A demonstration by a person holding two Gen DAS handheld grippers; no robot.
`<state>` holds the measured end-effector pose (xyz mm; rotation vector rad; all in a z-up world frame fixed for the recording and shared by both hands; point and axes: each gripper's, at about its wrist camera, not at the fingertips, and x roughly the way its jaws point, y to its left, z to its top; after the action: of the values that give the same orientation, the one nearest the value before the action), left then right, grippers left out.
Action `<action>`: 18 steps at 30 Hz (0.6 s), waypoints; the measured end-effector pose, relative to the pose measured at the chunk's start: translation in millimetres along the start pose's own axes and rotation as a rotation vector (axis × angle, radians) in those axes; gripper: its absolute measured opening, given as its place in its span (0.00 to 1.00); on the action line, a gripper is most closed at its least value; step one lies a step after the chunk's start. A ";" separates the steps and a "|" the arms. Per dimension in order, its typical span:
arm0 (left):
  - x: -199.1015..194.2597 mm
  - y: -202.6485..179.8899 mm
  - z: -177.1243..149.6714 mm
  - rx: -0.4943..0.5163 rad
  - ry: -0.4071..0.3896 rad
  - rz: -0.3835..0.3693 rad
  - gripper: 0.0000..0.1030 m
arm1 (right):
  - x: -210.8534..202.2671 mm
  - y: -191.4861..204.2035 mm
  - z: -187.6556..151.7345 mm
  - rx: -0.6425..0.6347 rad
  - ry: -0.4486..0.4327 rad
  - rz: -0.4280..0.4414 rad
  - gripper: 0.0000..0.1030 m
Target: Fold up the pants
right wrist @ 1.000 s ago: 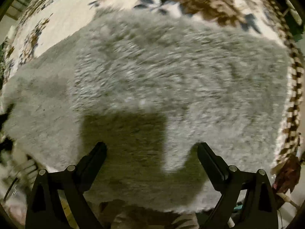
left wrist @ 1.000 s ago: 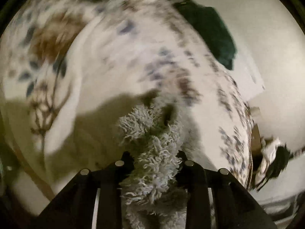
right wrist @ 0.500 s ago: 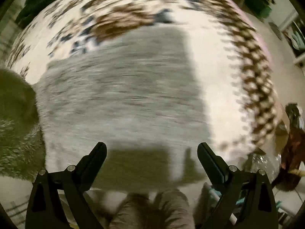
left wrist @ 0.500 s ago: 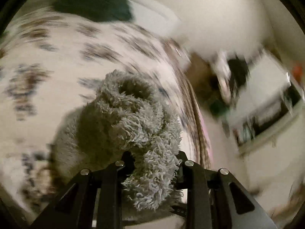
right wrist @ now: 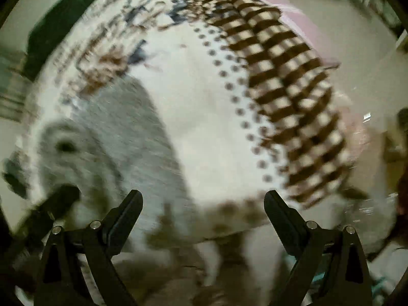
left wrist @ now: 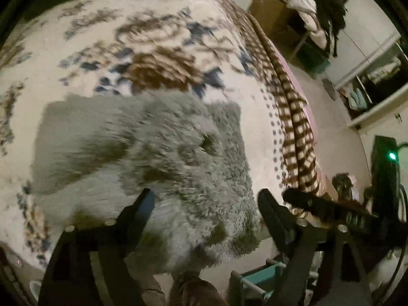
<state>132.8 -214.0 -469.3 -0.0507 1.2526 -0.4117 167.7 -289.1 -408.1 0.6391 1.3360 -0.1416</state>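
Closest to me in the left wrist view, my left gripper (left wrist: 204, 201) has its fingers (left wrist: 141, 207) spreading apart, and nothing is pinched between them; the fluffy grey pants (left wrist: 142, 153) lie just beneath and ahead of the tips, bunched into a thick folded heap on the bed (left wrist: 257, 137). In the same view a dark bar of my right gripper (left wrist: 329, 210) crosses in from the right, just beside the left one. From the right wrist view, my right gripper (right wrist: 202, 204) also stands with its fingers (right wrist: 127, 210) wide apart and empty, hovering over the near edge of the bed, while the pants (right wrist: 122, 140) sit to the left of the gap (this picture is smeared, so I cannot make out the folds). Under the pants the bedspread (left wrist: 163, 56) is white with brown and blue flowers, and a row of grey dots runs along it toward the edge. Beyond that a brown-and-cream checked blanket (left wrist: 293, 107) hangs down the side of the bed. Farther off on the right I see pale floor, a heap of light and dark clothes (left wrist: 318, 12) piled on a piece of furniture, and an open cupboard (left wrist: 372, 86) against the wall.
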 end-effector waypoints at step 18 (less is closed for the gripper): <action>-59.4 158.6 -5.5 -0.386 -0.079 0.366 0.86 | 94.6 164.2 23.6 -0.339 0.209 0.182 0.32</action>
<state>156.4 -46.6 -458.2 -0.1621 1.2180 0.1501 285.5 -141.6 -436.7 0.4926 1.4523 0.3013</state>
